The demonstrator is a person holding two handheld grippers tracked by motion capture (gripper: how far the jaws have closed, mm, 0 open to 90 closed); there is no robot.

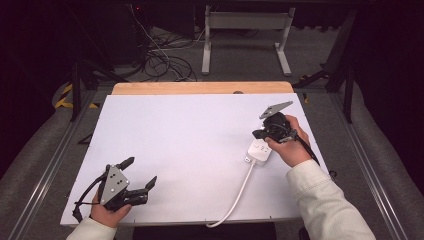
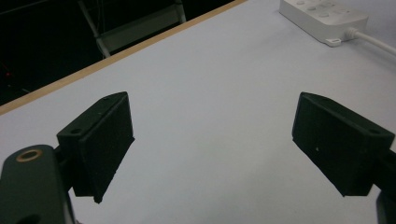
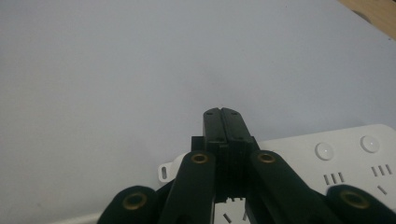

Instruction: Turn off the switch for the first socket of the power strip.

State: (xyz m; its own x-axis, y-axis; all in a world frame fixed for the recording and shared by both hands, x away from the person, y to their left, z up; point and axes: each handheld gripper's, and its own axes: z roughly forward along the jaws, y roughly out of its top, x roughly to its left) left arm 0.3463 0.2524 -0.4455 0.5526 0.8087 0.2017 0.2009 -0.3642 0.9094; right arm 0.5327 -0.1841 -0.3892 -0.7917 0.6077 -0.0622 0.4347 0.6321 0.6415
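Left gripper (image 1: 141, 173) gapes wide; right gripper (image 1: 258, 134), jaws together, tops the power strip (image 1: 259, 151).

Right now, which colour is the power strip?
White; the flat plastic power strip shows best in the right gripper view.

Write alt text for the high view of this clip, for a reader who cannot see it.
A person's right gripper, jaws shut, hovers over a white power strip near the right edge of a white table. The strip's cable runs off the table's near edge. The left gripper rests open at the near left corner.
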